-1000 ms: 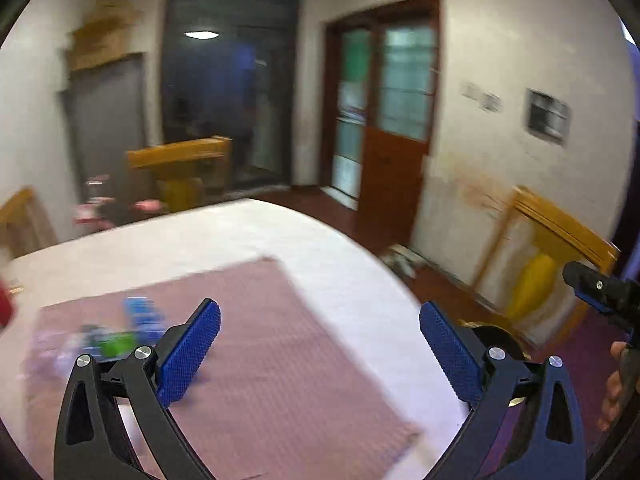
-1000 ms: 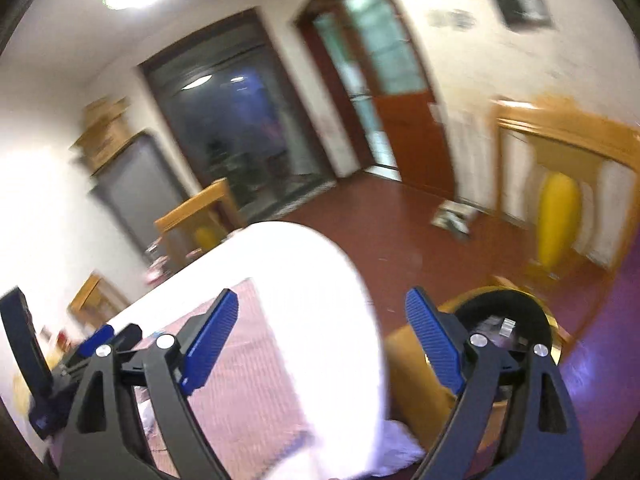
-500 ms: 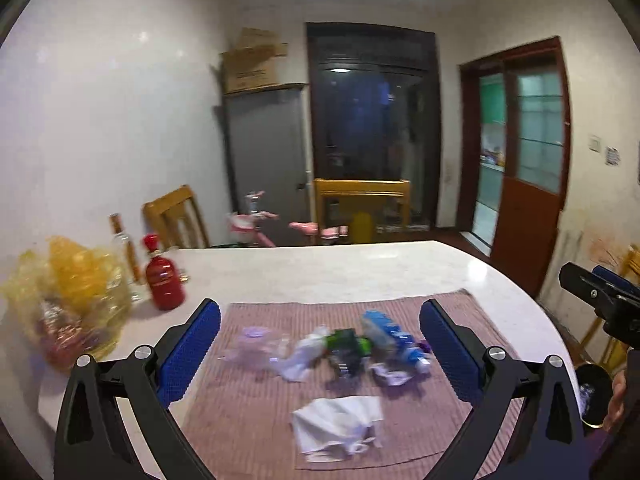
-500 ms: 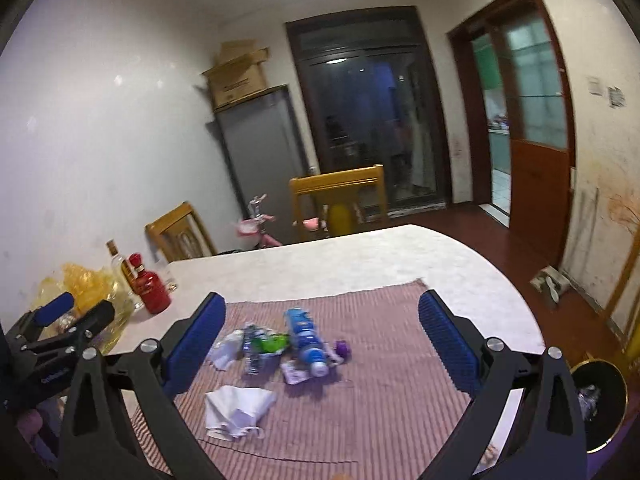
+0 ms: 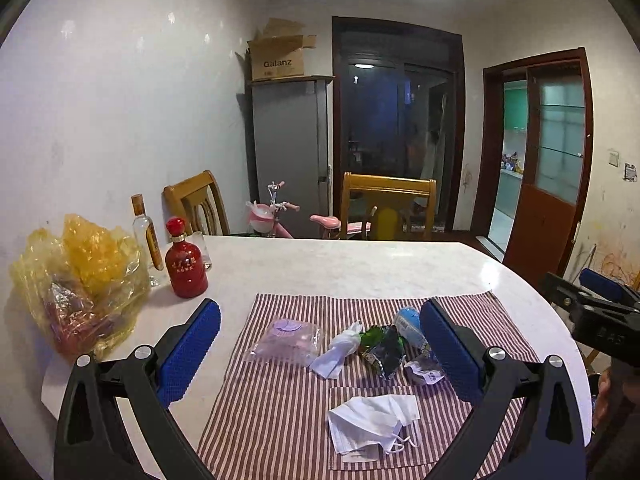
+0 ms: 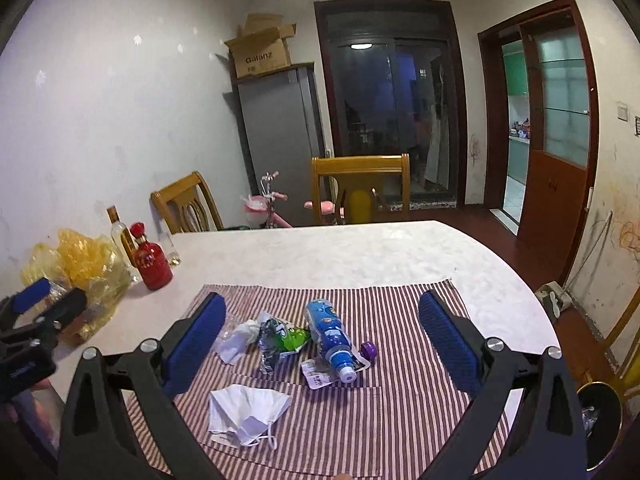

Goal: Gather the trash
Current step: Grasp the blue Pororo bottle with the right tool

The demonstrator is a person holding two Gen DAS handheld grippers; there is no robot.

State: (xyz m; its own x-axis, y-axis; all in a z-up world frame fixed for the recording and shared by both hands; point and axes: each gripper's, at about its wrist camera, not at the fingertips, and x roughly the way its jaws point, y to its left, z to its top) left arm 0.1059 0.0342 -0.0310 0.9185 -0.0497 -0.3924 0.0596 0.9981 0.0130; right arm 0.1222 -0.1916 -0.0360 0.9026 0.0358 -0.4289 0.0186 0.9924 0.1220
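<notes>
Trash lies on a striped cloth point(image 5: 280, 412) point(image 6: 400, 392): a white face mask point(image 5: 370, 414) point(image 6: 246, 406), a blue plastic bottle point(image 6: 329, 334) point(image 5: 408, 320) with a purple cap point(image 6: 369, 348) beside it, a green wrapper point(image 6: 280, 338) point(image 5: 380, 346), a crumpled tissue point(image 5: 338, 350) point(image 6: 236, 340) and a clear purple packet point(image 5: 286, 338). My left gripper point(image 5: 320, 350) and my right gripper point(image 6: 322, 342) are both open and empty, above the near edge of the cloth. A black bin point(image 6: 598, 416) stands on the floor at the right.
The white table point(image 5: 320, 264) carries a red bottle point(image 5: 185, 260), a clear bottle point(image 5: 146, 234) and a yellow plastic bag point(image 5: 80, 284) at the left. Wooden chairs point(image 5: 386, 204) stand behind it. A door point(image 5: 548, 180) is at the right.
Both grippers have swung left from the bin and door side to face the table and the trash. Both stay open and empty.
</notes>
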